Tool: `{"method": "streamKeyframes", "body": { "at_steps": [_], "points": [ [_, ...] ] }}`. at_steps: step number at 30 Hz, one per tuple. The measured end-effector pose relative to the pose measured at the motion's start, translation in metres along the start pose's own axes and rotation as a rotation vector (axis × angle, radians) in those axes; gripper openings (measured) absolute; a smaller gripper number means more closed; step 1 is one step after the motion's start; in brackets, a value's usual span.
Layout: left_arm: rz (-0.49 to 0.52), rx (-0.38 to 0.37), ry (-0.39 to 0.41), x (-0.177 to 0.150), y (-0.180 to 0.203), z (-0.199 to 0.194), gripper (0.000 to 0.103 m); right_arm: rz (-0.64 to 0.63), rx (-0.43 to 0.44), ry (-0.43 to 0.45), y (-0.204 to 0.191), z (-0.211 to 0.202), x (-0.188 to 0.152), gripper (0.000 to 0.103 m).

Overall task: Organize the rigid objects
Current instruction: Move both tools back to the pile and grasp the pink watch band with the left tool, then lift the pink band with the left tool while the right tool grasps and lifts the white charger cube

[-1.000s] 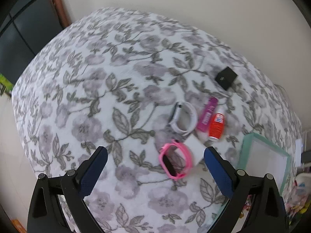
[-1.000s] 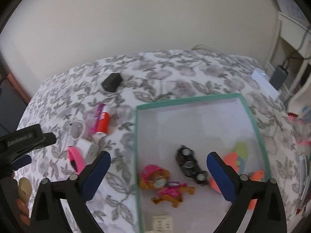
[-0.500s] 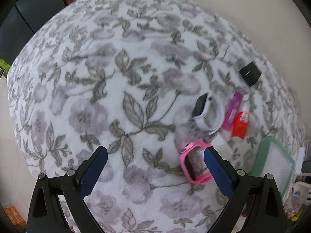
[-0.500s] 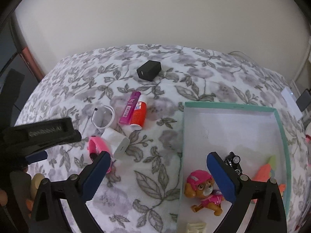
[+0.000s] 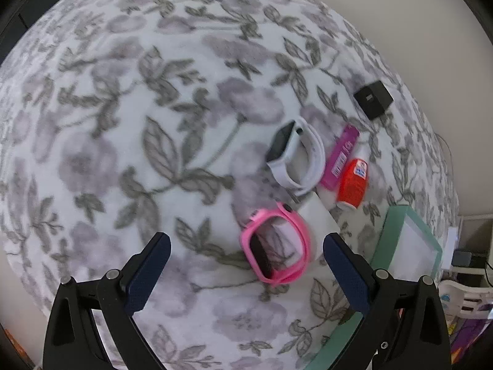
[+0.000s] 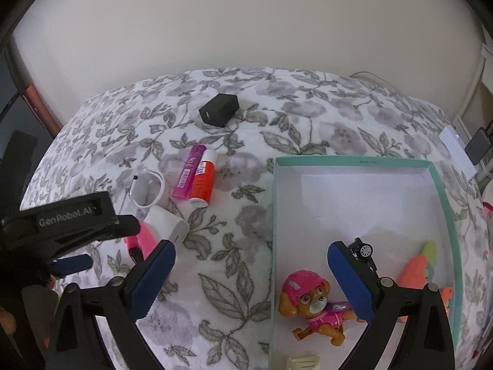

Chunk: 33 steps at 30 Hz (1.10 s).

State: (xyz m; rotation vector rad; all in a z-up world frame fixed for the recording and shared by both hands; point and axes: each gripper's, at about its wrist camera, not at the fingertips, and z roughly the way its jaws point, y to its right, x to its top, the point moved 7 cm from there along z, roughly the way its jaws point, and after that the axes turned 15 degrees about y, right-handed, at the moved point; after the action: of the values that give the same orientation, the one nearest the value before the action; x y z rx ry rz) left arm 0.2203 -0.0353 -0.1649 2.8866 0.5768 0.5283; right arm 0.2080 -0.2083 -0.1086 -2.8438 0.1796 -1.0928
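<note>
On the floral cloth lie a pink watch (image 5: 275, 248), a white charger block (image 5: 317, 215), a white watch (image 5: 295, 157), a magenta tube (image 5: 339, 157), an orange bottle (image 5: 352, 182) and a black box (image 5: 373, 99). My left gripper (image 5: 245, 273) is open and empty, just short of the pink watch. My right gripper (image 6: 251, 280) is open and empty above the left wall of the green tray (image 6: 354, 162). The tray holds a toy dog (image 6: 311, 305), a black toy car (image 6: 363, 254) and an orange toy (image 6: 419, 273).
The same loose items show in the right wrist view: black box (image 6: 219, 109), magenta tube (image 6: 188, 172), orange bottle (image 6: 203, 182), white watch (image 6: 147, 189), charger block (image 6: 166, 225). A wall runs behind the table. Furniture and cables stand at the right (image 6: 477, 145).
My left gripper has moved down and closer to the pink watch. My right gripper has swung left from over the tray toward its left wall. Both stayed open.
</note>
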Motion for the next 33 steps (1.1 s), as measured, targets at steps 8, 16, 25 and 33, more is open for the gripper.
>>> {"method": "streamKeyframes", "body": {
  "at_steps": [8,16,25,33],
  "points": [
    [-0.055,-0.041,-0.046,-0.013,0.004,0.017,0.088,0.007,-0.001,-0.008,0.002,0.005,-0.001,0.101],
    [-0.131,-0.134,-0.05,-0.016,0.003,0.01,0.059,0.016,-0.011,-0.019,0.004,0.01,-0.004,0.101],
    [-0.175,-0.142,-0.058,-0.012,-0.013,0.005,0.053,-0.013,0.009,-0.015,-0.012,0.016,0.0,0.101],
    [-0.198,0.002,0.032,0.012,-0.05,-0.014,0.053,-0.07,0.06,-0.011,-0.041,0.027,0.003,0.101]
  ]
}}
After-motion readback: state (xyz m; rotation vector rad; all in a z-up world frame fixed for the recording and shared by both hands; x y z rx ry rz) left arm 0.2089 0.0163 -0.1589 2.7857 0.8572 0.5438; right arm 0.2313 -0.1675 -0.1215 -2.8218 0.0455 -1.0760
